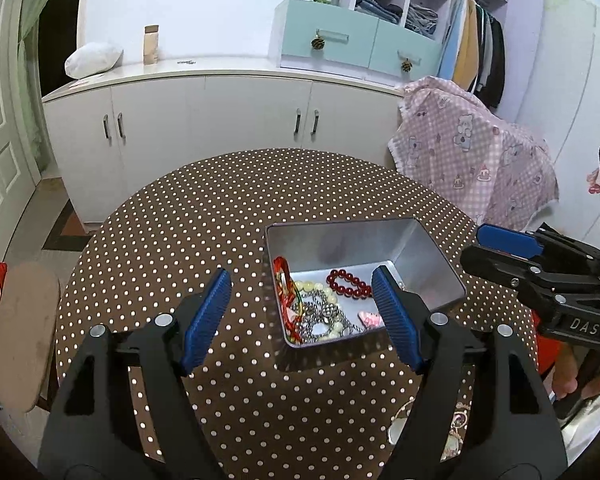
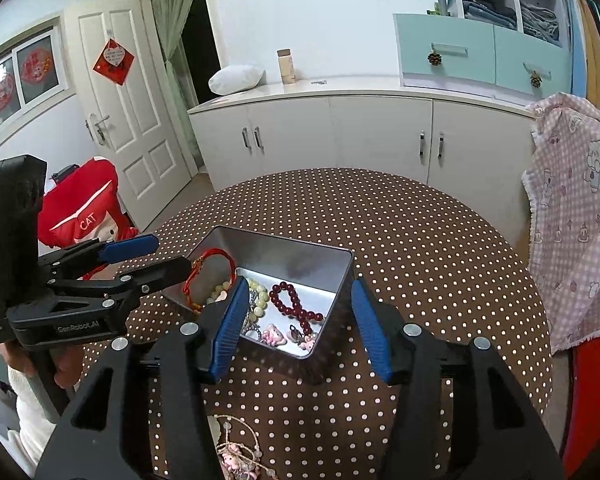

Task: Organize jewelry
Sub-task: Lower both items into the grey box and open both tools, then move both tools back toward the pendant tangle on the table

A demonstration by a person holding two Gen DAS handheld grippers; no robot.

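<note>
An open silver tin [image 1: 340, 227] [image 2: 284, 240] sits on the brown polka-dot table [image 1: 204, 208]. Inside lie a dark red bead bracelet [image 1: 348, 282] [image 2: 296, 304], a red cord bracelet [image 1: 284, 280] [image 2: 212, 268], pale beads [image 1: 312, 286], a silver ball chain [image 1: 320, 316] and pink charms [image 2: 274, 336]. My left gripper [image 1: 300, 276] [image 2: 172, 254] stands open at the tin's near left corner, holding nothing. My right gripper [image 2: 300, 283] [image 1: 474, 246] is open too, its fingers either side of the tin's right wall, with no visible contact.
A looped piece with pink charms [image 2: 236, 452] lies near the table's front edge, partly hidden by the gripper. A pink checked cloth [image 1: 472, 160] drapes a chair at the right. White cabinets [image 1: 204, 120] stand behind, and a red cushion [image 2: 84, 208] and a stool [image 1: 20, 332] at the left.
</note>
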